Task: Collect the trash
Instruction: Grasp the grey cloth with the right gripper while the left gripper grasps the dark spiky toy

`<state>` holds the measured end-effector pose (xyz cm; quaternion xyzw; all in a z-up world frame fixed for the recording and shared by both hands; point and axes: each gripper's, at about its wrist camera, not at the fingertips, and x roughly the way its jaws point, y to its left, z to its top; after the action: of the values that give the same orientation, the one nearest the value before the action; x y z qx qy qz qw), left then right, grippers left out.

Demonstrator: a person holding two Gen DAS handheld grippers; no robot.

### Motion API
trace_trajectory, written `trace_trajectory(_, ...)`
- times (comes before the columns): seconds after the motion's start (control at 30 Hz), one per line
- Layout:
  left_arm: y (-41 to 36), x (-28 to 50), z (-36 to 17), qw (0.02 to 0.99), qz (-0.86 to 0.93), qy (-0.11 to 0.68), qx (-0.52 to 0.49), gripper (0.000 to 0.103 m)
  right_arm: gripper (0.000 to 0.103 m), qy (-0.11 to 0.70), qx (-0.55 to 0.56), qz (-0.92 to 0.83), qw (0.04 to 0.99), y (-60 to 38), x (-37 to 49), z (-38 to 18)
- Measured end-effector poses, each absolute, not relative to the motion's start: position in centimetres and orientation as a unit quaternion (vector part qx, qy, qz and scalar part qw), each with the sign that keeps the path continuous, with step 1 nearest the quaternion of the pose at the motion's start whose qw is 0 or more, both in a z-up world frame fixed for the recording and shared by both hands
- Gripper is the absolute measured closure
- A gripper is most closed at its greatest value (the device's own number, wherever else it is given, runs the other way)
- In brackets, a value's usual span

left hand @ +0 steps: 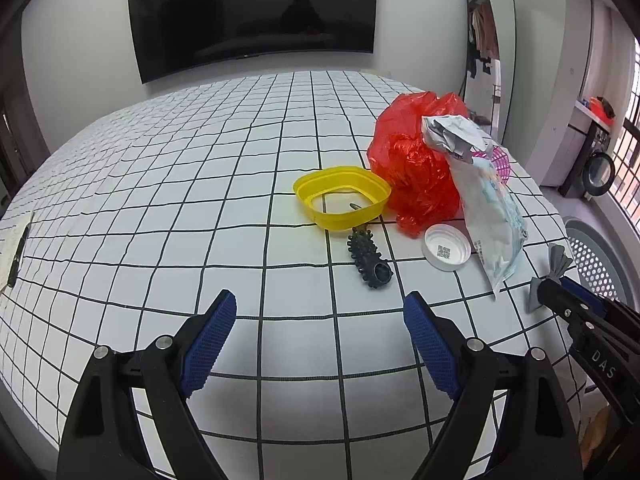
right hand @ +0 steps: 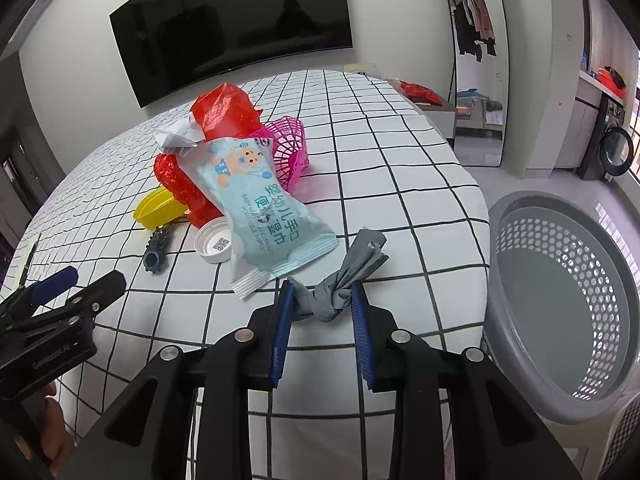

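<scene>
Grey knotted wrapper [right hand: 338,280] sits clamped in my right claw [right hand: 322,300] at the tabletop [right hand: 400,168] edge beside the grey basket [right hand: 520,216]; I should lift straight, then carry it over.

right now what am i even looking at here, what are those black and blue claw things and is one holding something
Each claw is a hand-held gripper that a person carries, with a camera looking along its fingers. One picture comes from the left hand-held gripper, which is open over the checked table and holds nothing. The other comes from the right hand-held gripper, whose blue pads are pinching a knotted grey scrap. On the table lie a wipes packet, red plastic bag, yellow dish, white lid, pink basket and black spiky roller. A grey laundry basket stands beside the table.
</scene>
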<state>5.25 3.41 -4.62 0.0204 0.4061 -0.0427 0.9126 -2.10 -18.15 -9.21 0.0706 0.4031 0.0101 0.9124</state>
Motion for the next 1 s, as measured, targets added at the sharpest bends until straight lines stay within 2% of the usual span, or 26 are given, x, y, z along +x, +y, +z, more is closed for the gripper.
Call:
trace_trajectory(0.57, 1.4, 10.0, -6.2, 0.899, -0.020, 0.438, 0.019, 0.021, 0.075, 0.397, 0.101, 0.034, 0.912, -20.2, -2.7, -9.1)
trace_trajectory(0.63, 1.2, 10.5, -6.3, 0.896, -0.025, 0.443, 0.018, 0.027, 0.075, 0.397, 0.105, 0.034, 0.911, -20.6, -2.7, -9.1)
trace_trajectory(0.7, 1.2, 10.8, -6.5, 0.892, -0.029, 0.451, 0.016, 0.039, 0.075, 0.397, 0.108, 0.034, 0.911, -20.8, -2.7, -9.2)
trace_trajectory(0.73, 1.1, 10.9, -6.5, 0.891, -0.031, 0.452, 0.016, 0.041, 0.075, 0.397, 0.109, 0.034, 0.911, -21.0, -2.7, -9.3)
trace_trajectory(0.83, 0.9, 10.7, -6.5, 0.893, -0.043, 0.447, 0.019, 0.059, 0.075, 0.399, 0.111, 0.033, 0.910, -21.1, -2.7, -9.4)
trace_trajectory(0.9, 0.7, 10.4, -6.4, 0.894, -0.051, 0.444, 0.022, 0.081, 0.075, 0.399, 0.112, 0.034, 0.909, -21.0, -2.6, -9.5)
trace_trajectory(1.0, 1.0, 9.8, -6.4, 0.893, -0.062, 0.445, 0.016, 0.082, 0.075, 0.400, 0.113, 0.034, 0.909, -21.0, -2.6, -9.5)
